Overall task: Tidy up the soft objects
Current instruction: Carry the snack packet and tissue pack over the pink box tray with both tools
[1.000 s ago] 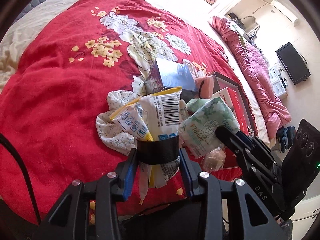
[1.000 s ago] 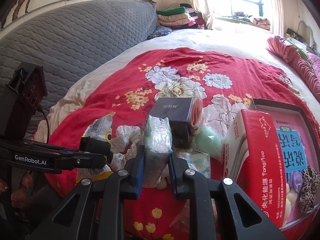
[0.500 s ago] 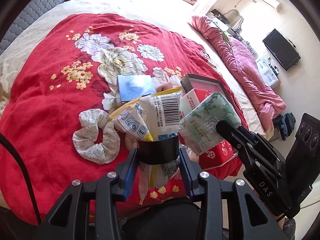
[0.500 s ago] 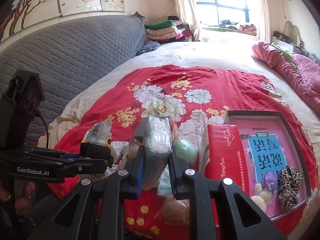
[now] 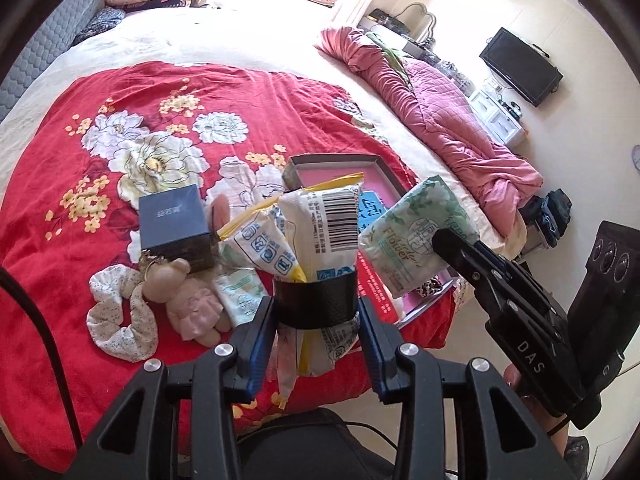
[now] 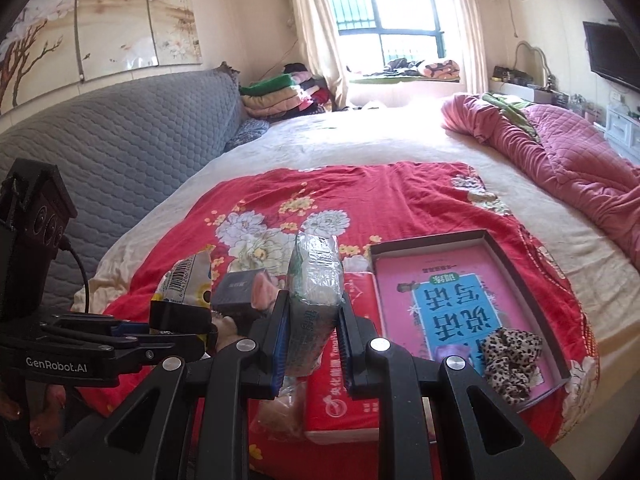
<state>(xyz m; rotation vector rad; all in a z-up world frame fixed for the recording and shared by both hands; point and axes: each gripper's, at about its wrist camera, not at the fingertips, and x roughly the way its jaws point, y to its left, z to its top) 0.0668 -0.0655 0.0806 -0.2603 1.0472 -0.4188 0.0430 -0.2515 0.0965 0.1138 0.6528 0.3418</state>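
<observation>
My left gripper (image 5: 318, 312) is shut on a white tissue packet with a barcode (image 5: 320, 232), wrapped in a black band, held above the bed's front edge. My right gripper (image 6: 312, 320) is shut on a green flower-print tissue pack (image 6: 314, 280), which also shows in the left wrist view (image 5: 416, 236). On the red floral blanket (image 5: 120, 92) lie a white scrunchie (image 5: 114, 320), a small teddy bear (image 5: 180, 300), a small green tissue pack (image 5: 240, 296) and a dark blue box (image 5: 174, 228). A shallow box lid with a pink bottom (image 6: 460, 292) holds a leopard scrunchie (image 6: 510, 356).
A red tissue box (image 6: 344, 380) lies left of the box lid. A pink quilt (image 6: 560, 160) is bunched at the bed's right side. A grey padded headboard (image 6: 100, 140) stands at the left. The bed's front edge drops to the floor (image 5: 460, 360).
Both grippers have risen and pulled back from the pile with their packs. The bear and the scrunchie are now uncovered on the blanket.
</observation>
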